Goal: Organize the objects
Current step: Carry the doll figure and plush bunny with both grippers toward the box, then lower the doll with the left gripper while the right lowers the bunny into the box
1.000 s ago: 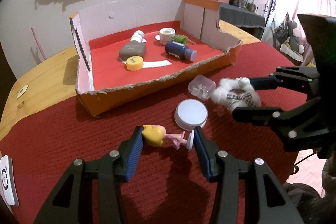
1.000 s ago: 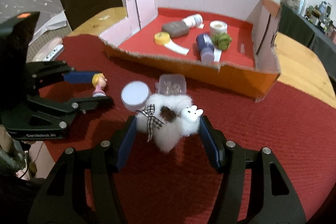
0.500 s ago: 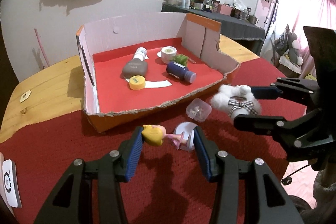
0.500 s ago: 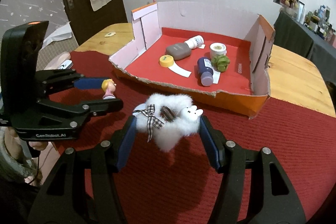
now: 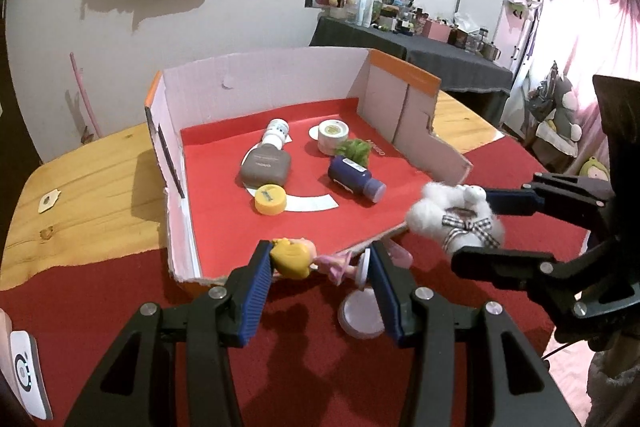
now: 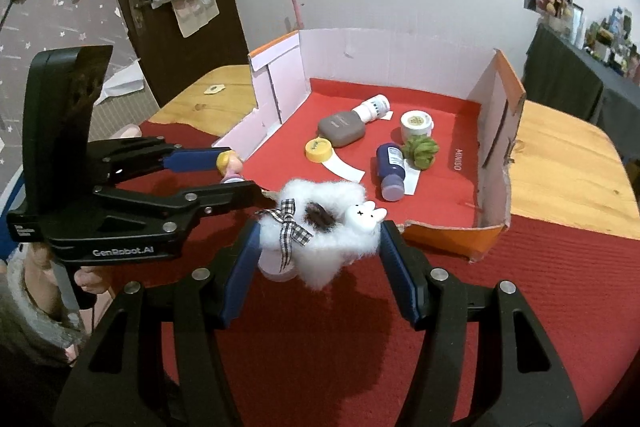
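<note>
Doll figure (image 5: 294, 259) and fluffy white scrunchie (image 6: 320, 227) are riding clamped in the left gripper (image 5: 316, 265) and right gripper (image 6: 318, 241), both now reaching the cardboard box (image 5: 176, 187) at its 6 o'clock rim. Compared with 1 second earlier, the white lid (image 5: 360, 313) is sitting well below them, so both drops look close.

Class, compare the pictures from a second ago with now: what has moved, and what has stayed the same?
Both grippers rose and advanced toward the cardboard box, carrying their loads. The left gripper still clamps the blonde doll figure; the right gripper still clamps the white fluffy scrunchie. The white round lid and the box's contents stayed put.
</note>
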`<state>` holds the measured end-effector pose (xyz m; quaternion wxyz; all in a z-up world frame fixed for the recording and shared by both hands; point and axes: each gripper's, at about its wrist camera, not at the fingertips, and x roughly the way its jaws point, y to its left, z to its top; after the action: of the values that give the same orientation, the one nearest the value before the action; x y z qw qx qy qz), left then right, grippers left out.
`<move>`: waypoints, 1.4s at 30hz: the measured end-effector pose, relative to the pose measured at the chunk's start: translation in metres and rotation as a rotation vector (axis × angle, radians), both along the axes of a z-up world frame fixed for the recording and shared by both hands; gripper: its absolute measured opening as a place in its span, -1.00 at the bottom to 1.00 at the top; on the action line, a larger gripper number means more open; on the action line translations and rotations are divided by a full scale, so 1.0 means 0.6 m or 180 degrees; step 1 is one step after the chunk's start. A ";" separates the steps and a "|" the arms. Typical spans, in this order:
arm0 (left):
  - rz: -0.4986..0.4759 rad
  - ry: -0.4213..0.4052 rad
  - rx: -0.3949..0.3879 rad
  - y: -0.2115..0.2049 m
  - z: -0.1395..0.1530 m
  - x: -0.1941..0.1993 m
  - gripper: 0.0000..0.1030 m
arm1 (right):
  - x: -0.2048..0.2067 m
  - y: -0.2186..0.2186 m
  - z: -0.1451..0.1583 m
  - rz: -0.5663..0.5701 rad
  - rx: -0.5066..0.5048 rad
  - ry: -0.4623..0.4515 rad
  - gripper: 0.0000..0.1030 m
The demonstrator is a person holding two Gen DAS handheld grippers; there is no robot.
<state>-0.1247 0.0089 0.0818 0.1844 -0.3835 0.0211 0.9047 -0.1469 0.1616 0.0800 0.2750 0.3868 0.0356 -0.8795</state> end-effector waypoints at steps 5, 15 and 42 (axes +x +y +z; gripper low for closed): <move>0.0019 -0.0053 0.0003 -0.001 0.000 -0.017 -0.02 | -0.021 0.000 0.003 0.0000 -0.0050 -0.0063 0.13; 0.0088 -0.0188 0.0008 -0.012 -0.008 -0.050 -0.02 | -0.060 -0.011 -0.005 0.0047 -0.0045 -0.0213 0.13; 0.0135 -0.0425 -0.0059 -0.030 -0.045 -0.107 -0.02 | -0.135 -0.020 -0.057 0.0144 -0.0148 -0.0689 0.13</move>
<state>-0.1889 -0.0093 0.0548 0.1626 -0.4450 0.0091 0.8806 -0.2279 0.1499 0.0457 0.3059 0.4721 -0.0060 -0.8267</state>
